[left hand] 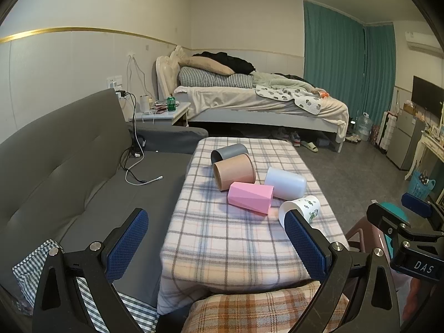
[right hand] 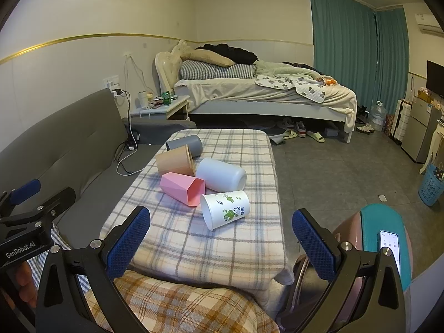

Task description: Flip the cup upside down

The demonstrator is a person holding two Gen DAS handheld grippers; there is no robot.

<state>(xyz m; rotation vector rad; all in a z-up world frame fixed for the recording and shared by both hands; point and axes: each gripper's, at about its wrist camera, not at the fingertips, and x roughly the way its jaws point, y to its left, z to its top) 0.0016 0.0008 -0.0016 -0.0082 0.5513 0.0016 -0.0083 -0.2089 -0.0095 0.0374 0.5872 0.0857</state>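
Colours and patterns on the plaid-covered table

The tablecloth (right hand: 222, 249) was a pale plaid of grey and orange lines on cream. On it lay a grey cup (right hand: 186, 143), a tan cup (right hand: 173, 162), a pink cup (right hand: 181, 187), a plain white cup (right hand: 220, 174) and a white cup with green leaf prints (right hand: 225, 208). The gripper pads (right hand: 129, 245) were dark blue and dotted, on black frames. The sofa (left hand: 69, 172) was dark grey, the curtains (right hand: 358, 55) teal, the laundry basket (right hand: 430, 186) light blue.
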